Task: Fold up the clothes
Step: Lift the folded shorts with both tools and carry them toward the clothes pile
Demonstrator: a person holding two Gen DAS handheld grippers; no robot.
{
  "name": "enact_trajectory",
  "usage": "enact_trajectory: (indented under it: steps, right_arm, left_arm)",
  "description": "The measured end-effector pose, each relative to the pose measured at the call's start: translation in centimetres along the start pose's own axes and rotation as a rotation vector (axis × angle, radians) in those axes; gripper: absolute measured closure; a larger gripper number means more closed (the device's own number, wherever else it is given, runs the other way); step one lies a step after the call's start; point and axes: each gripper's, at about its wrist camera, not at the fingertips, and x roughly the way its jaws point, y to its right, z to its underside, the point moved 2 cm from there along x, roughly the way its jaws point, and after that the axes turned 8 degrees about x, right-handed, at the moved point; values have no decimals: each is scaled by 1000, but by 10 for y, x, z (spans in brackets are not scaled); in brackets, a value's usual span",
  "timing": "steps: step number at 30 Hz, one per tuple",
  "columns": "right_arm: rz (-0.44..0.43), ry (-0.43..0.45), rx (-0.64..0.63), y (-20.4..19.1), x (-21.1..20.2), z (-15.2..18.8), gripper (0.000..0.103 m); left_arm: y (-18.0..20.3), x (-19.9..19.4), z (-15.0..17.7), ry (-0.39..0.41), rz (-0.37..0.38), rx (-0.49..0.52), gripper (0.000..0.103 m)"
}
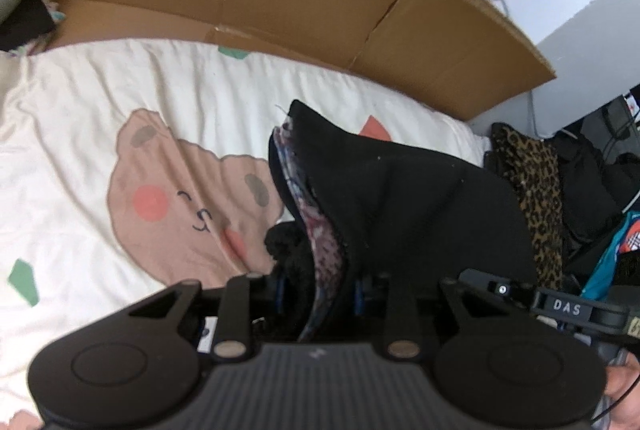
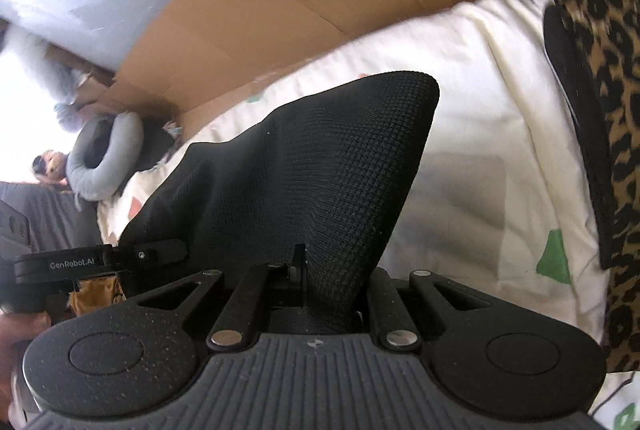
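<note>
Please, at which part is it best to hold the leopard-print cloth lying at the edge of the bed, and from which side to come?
Probably the leopard-print cloth is best taken by its black-trimmed long edge facing the white bedding, coming from the bedding side. That edge lies exposed and straight; the rest runs out of view.

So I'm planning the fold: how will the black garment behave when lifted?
Probably floppy: the black garment drapes in soft folds from both tongs. Likely grippy, given its coarse knit. Its patterned lining may flop out.
</note>
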Motion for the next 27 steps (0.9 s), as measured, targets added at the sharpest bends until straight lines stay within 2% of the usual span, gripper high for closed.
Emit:
enact_trajectory:
  steps: [9, 14, 17, 27]
  right_arm:
    - [-38, 42, -63, -53, -59, -16, 96]
    - [-89, 64, -49, -82, -103, -34, 96]
    - [-108, 75, -86, -104, -134, -43, 96]
    - [-92, 144, -170, -147, -220, -58, 96]
  left_arm:
    - [27, -76, -12, 78, -40, -51, 72]
    - [48, -123, -20, 142, -35, -96, 72]
    - [59, -147, -22, 178, -29, -124, 72]
    - [111, -215, -24, 261, -27, -167, 72]
